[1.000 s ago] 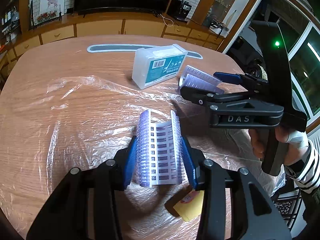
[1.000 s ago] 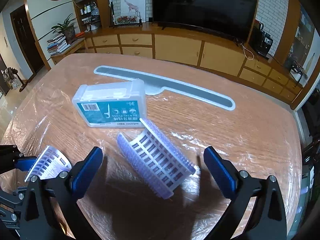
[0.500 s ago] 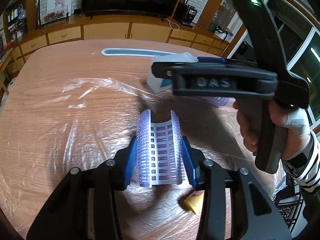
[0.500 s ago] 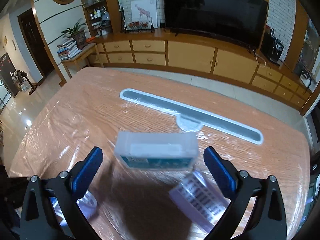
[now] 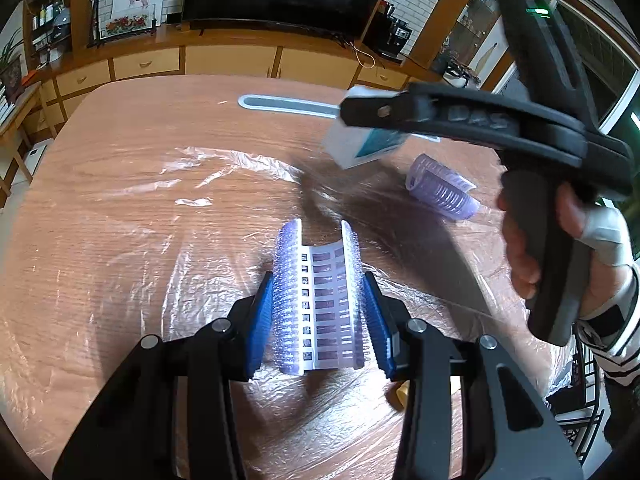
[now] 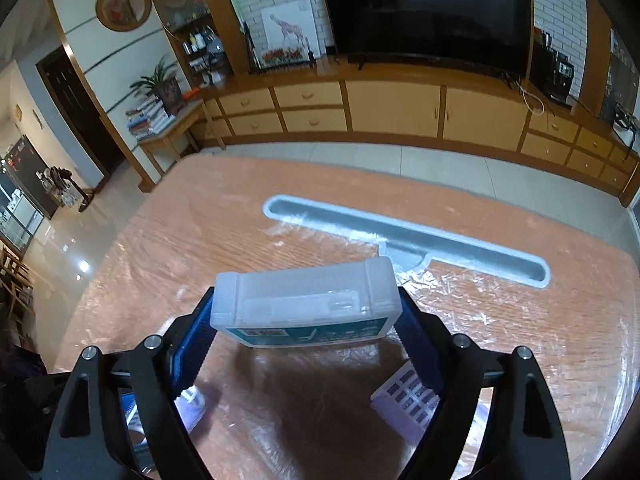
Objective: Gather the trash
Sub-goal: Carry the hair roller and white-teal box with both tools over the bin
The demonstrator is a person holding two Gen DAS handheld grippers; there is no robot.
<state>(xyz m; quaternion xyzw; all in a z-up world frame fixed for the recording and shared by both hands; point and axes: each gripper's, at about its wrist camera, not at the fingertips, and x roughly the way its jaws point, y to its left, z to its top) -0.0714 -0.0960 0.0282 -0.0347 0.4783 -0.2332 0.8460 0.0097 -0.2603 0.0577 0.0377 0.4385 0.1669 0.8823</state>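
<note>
Left wrist view: the left gripper (image 5: 318, 316) clamps a translucent lilac hair roller (image 5: 318, 304), its blue pads pressing both bristled sides. The roller is an open, curved shell with rows of rectangular slots along its middle and dense short bristles on each long edge; it points toward 12 o'clock above the clear plastic sheet (image 5: 132, 216) that covers the wooden table (image 5: 160, 120). A second lilac roller (image 5: 442, 192) lies on the sheet at 2 o'clock.

Right wrist view: the right gripper (image 6: 306, 320) has just been closing, and its blue pads now stand against both ends of a dental floss box (image 6: 306, 306). The box is frosted white plastic with a snap lid and a teal label bearing a barcode. Beyond it, at 12 to 1 o'clock, a long grey inlaid strip (image 6: 408, 236) crosses the table. A person's hand (image 5: 560, 236) grips the right gripper's handle.
</note>
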